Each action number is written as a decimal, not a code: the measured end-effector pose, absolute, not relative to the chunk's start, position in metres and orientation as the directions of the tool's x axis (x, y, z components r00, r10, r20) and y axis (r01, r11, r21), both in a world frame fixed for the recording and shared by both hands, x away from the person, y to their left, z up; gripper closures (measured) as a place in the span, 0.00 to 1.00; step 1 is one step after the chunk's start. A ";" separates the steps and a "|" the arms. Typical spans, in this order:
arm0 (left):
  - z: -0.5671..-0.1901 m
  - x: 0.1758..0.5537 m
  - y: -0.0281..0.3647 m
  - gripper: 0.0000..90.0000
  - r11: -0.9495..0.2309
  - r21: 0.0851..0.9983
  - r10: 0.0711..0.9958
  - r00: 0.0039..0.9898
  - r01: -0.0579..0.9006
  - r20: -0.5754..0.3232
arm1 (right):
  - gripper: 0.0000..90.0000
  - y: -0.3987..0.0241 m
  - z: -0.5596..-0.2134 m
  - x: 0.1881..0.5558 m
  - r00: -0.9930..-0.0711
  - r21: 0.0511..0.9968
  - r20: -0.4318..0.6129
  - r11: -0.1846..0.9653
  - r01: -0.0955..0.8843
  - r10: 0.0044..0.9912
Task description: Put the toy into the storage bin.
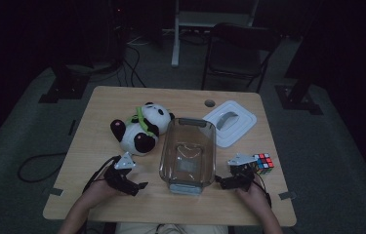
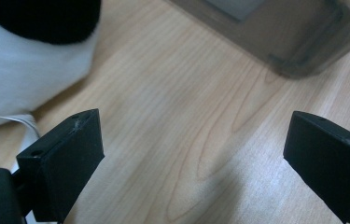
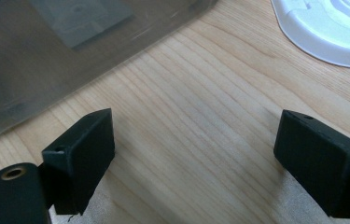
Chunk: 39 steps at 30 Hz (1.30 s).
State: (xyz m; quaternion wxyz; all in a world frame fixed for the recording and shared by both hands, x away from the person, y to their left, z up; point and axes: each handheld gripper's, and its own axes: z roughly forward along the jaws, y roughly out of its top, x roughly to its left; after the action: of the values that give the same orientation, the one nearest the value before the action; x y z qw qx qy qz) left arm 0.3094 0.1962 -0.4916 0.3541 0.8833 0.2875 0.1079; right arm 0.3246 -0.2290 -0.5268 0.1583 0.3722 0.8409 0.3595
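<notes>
The clear plastic container stands open in the middle of the wooden table, between our two grippers. Our left gripper rests on the table just left of it, jaws spread wide over bare wood, with the stuffed panda near it. Our right gripper sits at the container's right near corner, jaws likewise spread and holding nothing. The white lid lies beyond it, and a Rubik's cube just beside our right hand.
</notes>
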 end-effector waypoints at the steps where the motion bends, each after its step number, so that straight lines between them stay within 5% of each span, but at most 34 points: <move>1: -0.490 0.310 0.197 0.06 -0.585 0.688 0.587 0.810 0.430 -0.007 | 0.13 -0.229 -0.527 0.325 -0.673 0.722 0.002 0.464 0.512 0.740; 20: -0.426 0.332 0.201 0.06 -0.552 0.754 0.597 0.800 0.356 0.060 | 0.13 -0.229 -0.527 0.325 -0.673 0.722 0.002 0.465 0.513 0.740; 39: -0.390 0.398 0.209 0.07 -0.461 0.797 0.693 0.719 0.390 0.049 | 0.13 -0.229 -0.527 0.325 -0.673 0.722 0.002 0.464 0.513 0.740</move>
State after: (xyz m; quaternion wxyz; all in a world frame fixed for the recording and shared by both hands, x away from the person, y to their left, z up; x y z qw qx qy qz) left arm 0.3982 0.2088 -0.3901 0.4049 0.8340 0.3249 0.1871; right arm 0.3246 -0.2290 -0.5267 0.1579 0.3724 0.8410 0.3593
